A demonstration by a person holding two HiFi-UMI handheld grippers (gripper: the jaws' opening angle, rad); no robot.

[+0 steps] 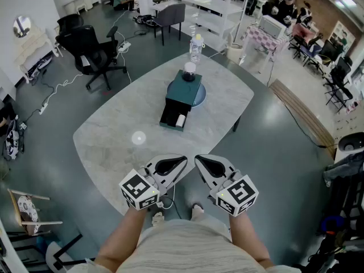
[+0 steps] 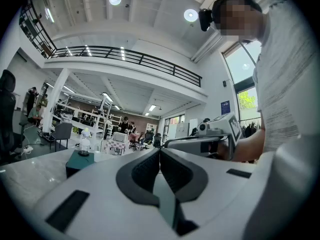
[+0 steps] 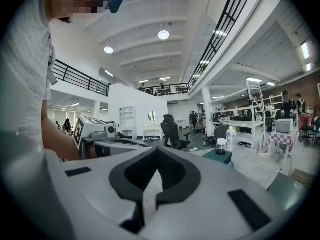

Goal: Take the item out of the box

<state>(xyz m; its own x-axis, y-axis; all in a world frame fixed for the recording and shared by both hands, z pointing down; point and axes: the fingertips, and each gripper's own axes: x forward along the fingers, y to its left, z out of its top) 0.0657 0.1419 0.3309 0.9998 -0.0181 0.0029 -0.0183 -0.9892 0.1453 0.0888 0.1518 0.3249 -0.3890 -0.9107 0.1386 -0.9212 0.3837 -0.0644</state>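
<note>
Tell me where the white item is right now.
Head view: the white item lies in the open drawer on the near side of the teal box, at the middle of the marble table.

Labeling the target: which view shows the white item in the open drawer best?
Head view: from above, the white item lies in the open drawer of the teal box. Both gripper views show only the box's outside; item hidden.
</note>
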